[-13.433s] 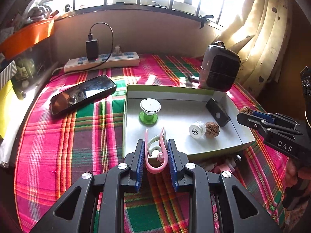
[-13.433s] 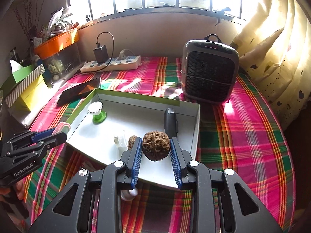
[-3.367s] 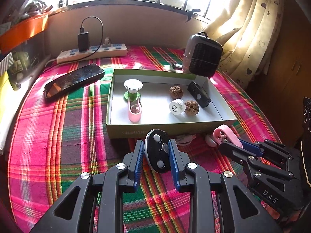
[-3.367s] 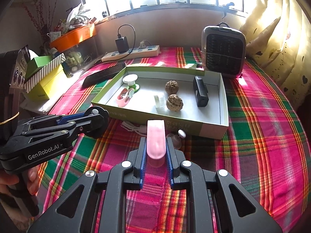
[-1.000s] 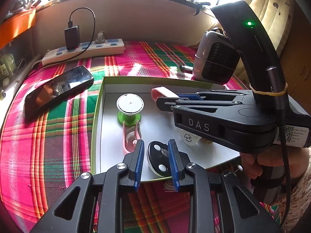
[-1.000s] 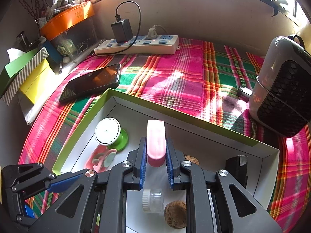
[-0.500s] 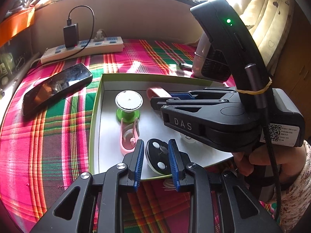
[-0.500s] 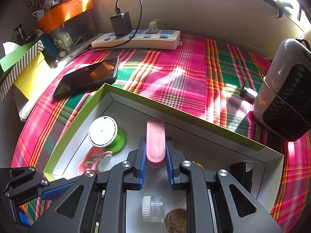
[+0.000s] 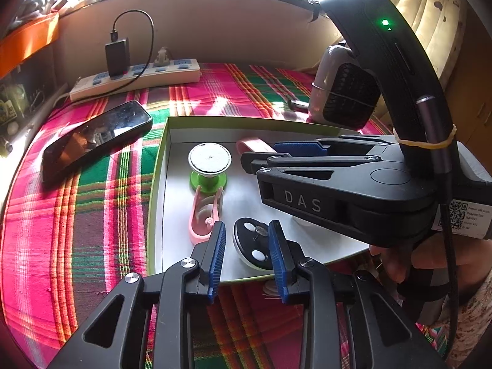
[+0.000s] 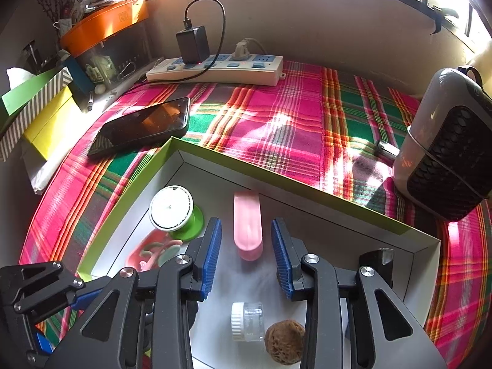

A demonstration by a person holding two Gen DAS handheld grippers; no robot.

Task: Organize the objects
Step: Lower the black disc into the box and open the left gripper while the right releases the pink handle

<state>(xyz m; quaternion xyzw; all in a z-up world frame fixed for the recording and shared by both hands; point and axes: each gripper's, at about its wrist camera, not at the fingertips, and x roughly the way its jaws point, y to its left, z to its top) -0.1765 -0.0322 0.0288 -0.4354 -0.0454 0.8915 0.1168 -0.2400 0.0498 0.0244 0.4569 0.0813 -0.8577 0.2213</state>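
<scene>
A shallow green-edged tray (image 9: 160,184) (image 10: 307,192) lies on the plaid cloth. My left gripper (image 9: 247,253) is open over its near edge, and a black oval disc (image 9: 250,244) lies free between the pads. My right gripper (image 10: 246,255) is open over the tray's far part, and a pink flat case (image 10: 247,224) lies free between its pads; the case also shows in the left wrist view (image 9: 253,146). The tray also holds a white-topped green stand (image 9: 209,166) (image 10: 173,210), a pink clip (image 9: 204,215), a clear cap (image 10: 247,321) and a walnut (image 10: 284,341).
A black phone (image 9: 95,136) (image 10: 141,126) lies left of the tray. A white power strip (image 9: 135,77) (image 10: 215,67) with a charger runs along the back wall. A small heater (image 9: 344,97) (image 10: 449,147) stands at the right. Boxes (image 10: 40,110) crowd the far left.
Both grippers have opened since half a second ago. The left one let go of the black disc and the right one let go of the pink case, both now lying in the tray.
</scene>
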